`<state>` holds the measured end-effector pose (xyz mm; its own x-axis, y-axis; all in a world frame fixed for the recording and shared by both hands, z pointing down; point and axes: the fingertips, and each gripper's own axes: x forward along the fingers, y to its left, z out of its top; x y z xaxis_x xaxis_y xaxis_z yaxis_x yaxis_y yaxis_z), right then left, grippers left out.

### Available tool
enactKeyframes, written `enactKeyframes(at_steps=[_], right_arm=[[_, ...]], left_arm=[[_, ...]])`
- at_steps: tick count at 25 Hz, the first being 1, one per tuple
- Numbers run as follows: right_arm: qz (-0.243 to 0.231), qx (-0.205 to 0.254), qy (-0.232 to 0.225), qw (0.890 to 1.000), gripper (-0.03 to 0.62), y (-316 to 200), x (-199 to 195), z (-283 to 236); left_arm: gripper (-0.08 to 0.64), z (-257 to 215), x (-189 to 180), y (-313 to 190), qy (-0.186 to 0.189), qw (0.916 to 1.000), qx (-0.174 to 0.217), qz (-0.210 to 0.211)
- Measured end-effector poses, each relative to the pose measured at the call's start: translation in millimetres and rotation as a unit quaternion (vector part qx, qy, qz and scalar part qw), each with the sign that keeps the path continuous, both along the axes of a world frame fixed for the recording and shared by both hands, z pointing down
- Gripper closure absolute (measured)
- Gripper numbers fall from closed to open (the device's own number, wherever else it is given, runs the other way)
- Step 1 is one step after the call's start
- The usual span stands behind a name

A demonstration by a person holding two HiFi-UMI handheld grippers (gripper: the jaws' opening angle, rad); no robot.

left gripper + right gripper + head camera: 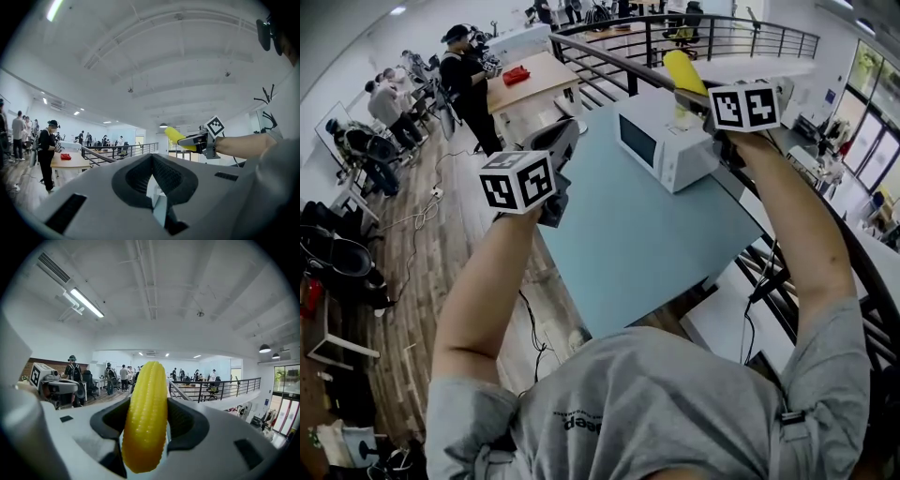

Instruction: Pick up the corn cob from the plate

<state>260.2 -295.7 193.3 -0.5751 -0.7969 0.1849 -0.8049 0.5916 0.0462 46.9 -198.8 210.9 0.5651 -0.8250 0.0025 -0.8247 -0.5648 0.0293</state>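
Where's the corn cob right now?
The corn cob is clamped in the right gripper, held in the air over the white microwave at the head view's upper right.

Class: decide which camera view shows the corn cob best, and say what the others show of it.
The right gripper view: the corn cob fills the middle, kernels plain, clamped in the right hand-held gripper. The head view shows only its yellow end beyond that gripper; the left gripper view shows it small and distant.
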Motion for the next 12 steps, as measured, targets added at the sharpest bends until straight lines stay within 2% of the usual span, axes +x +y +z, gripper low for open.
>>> enactKeyframes(at_steps=[7, 12], right_arm=[[-0.023, -0.012, 0.014, 1.0, 0.339, 40, -15, 23], [-0.044, -0.034, 0.022, 0.998, 0.339, 66, -39, 57]], left_arm=[[0.541, 12, 11, 25, 0.005, 0.9991, -0.004, 0.043], [0.541, 26, 9, 40, 0.006, 0.9969, -0.002, 0.079]])
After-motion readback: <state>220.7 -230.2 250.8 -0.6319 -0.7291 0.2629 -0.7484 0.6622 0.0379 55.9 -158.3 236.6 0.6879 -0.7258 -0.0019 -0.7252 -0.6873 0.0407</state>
